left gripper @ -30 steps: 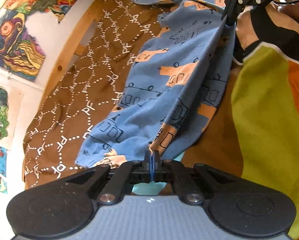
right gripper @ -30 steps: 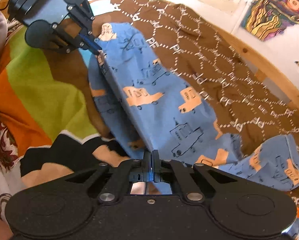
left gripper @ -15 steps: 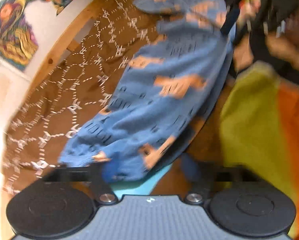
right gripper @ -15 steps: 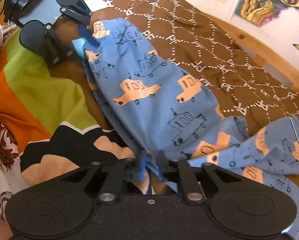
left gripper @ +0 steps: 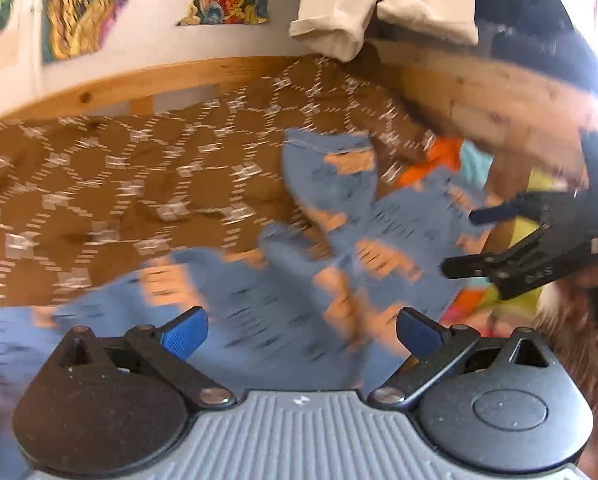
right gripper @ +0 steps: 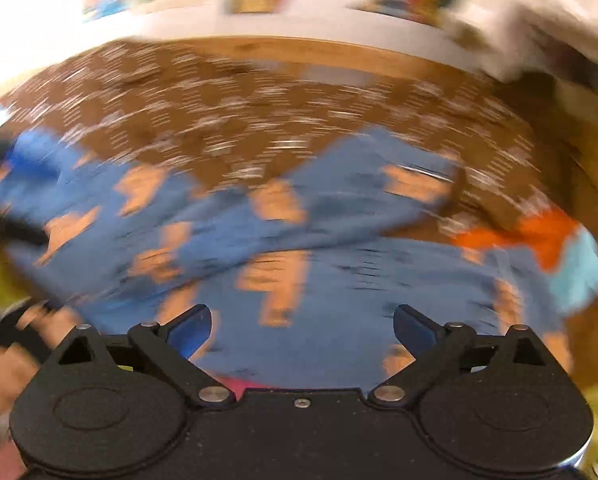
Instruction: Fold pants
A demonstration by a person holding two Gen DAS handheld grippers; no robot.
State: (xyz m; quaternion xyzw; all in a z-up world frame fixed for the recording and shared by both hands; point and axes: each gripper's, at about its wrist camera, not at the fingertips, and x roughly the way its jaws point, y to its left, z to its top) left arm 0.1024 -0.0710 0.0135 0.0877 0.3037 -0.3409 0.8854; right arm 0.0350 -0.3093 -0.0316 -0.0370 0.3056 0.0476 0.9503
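Both tongs, left [left gripper: 299, 334] and right [right gripper: 301, 330], opening above pants [right gripper: 339, 272].

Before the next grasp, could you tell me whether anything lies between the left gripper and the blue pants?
Nothing visible does: the left gripper, jaws opening with nothing gripped, hangs directly over the blue pants on the brown bedspread, though the view is blurred.

Blue pants [right gripper: 339, 264] printed with orange vehicles and black line drawings lie on a brown bedspread [left gripper: 99, 184] patterned with white dotted hexagons, beside an orange, lime and turquoise blanket [right gripper: 555, 240].
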